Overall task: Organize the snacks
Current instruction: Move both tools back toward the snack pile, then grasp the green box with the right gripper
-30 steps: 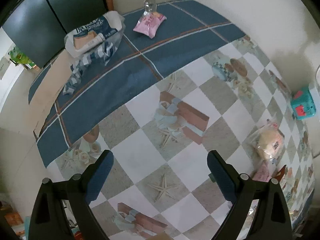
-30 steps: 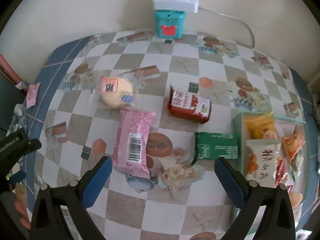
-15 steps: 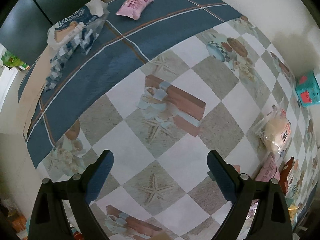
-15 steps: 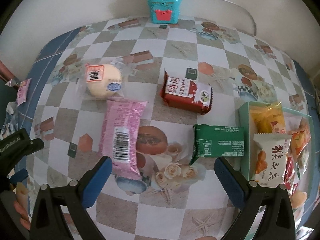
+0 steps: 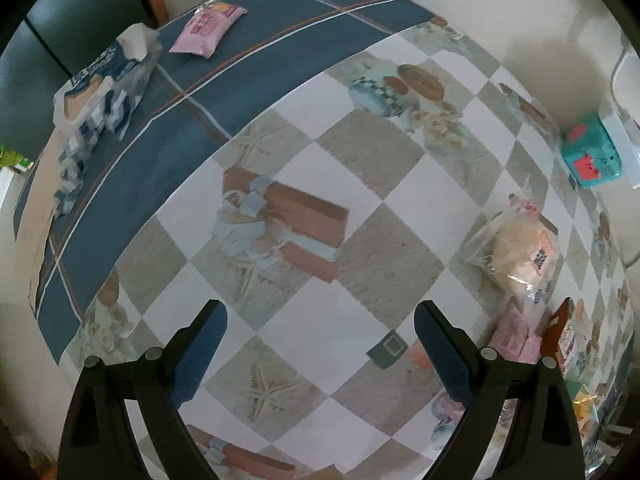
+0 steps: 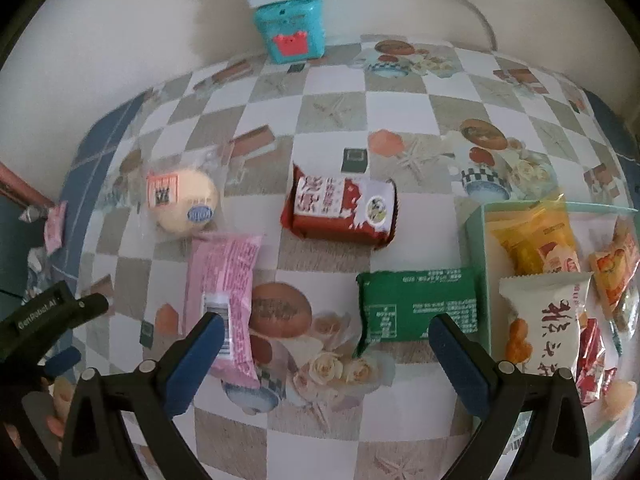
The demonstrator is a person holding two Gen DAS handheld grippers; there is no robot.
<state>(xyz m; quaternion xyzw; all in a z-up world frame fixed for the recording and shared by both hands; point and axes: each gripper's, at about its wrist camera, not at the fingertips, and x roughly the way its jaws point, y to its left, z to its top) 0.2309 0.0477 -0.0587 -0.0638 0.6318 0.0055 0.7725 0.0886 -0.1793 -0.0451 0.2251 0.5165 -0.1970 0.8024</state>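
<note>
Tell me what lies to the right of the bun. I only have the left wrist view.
Observer: A green packet lies flat on the table, right beside the left wall of a mint tray.
Operator: Is that tray empty?
Observer: No. It holds a yellow packet, a white packet and a few more snacks.
Operator: Is the right gripper carrying anything?
Observer: No. The right gripper is open and holds nothing. It hangs above the table between the pink packet and the green packet.
</note>
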